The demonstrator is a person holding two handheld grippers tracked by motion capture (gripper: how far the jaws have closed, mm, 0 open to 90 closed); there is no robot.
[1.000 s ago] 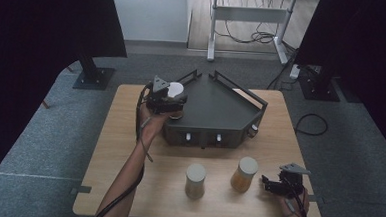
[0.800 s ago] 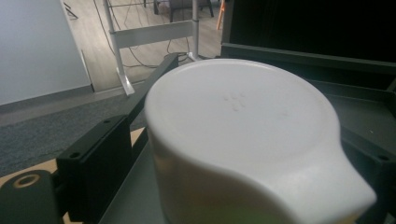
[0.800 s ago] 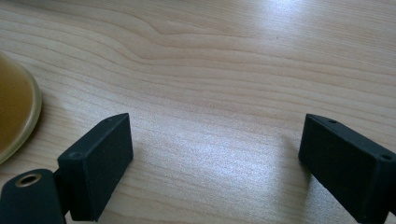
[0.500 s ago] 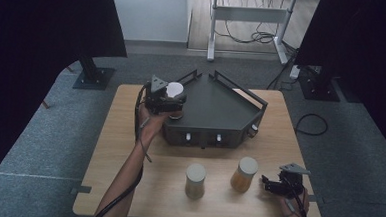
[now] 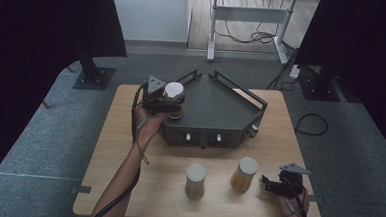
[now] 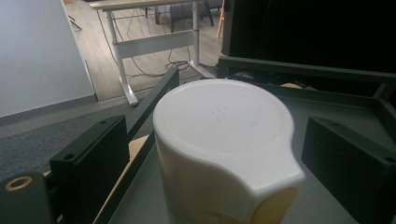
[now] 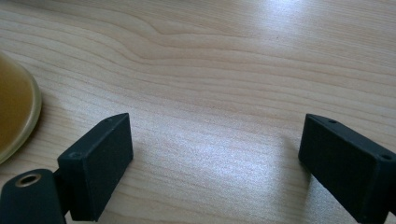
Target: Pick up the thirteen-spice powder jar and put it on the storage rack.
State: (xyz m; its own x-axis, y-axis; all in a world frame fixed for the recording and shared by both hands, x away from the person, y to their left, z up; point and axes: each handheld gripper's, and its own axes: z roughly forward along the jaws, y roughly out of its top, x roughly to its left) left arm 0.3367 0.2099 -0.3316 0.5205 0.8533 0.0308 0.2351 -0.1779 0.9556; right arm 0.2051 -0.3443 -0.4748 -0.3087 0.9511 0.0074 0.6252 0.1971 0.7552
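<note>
A jar with a white lid stands at the left corner of the black tray. My left gripper reaches around that jar from the left. Its jaws have just been opening. In the left gripper view the jar sits between the two black pads with a gap on each side, so the left gripper is open. My right gripper rests low over the table's front right, and in its own view the right gripper is open with bare wood between the jaws.
Two more jars stand on the wooden table in front of the tray: a pale one and an amber one, the latter just left of my right gripper. The amber jar's edge shows at the left of the right gripper view.
</note>
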